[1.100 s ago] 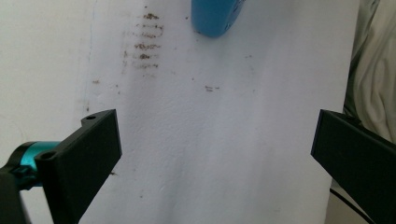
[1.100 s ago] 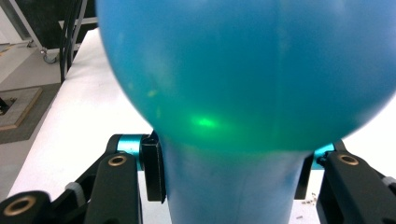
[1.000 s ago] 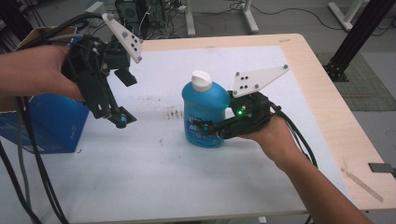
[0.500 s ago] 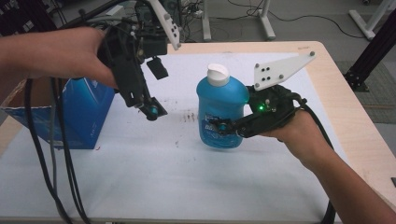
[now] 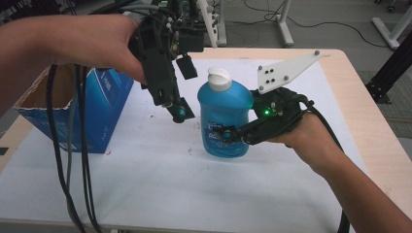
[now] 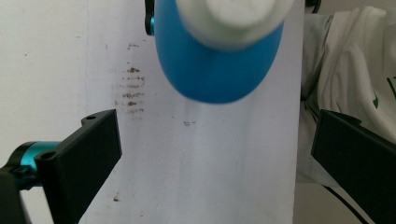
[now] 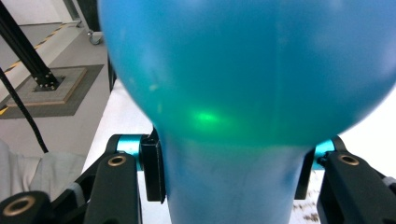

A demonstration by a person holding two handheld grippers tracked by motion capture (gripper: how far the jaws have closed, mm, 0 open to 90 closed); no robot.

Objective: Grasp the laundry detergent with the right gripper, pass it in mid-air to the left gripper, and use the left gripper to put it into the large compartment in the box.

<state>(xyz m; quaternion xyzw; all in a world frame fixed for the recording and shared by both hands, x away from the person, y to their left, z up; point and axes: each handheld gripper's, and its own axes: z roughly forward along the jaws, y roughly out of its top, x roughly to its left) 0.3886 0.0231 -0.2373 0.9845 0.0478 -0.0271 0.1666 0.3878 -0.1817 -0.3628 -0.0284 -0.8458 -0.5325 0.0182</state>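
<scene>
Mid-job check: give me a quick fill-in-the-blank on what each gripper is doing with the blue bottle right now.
1. The right gripper is clamped on the round blue plastic bottle, whose cap is ____ in colour.
2. The left gripper hovers above the bottle with its jaws ____.
3. The blue cardboard box stands at the ____ side of the high view.
4. The bottle is held over a ____ table sheet.

Missing words: white; open; left; white

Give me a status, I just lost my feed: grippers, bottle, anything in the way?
Right gripper shut on blue bottle. Left gripper open above its white cap. Blue box off to the side; nothing between.
</scene>
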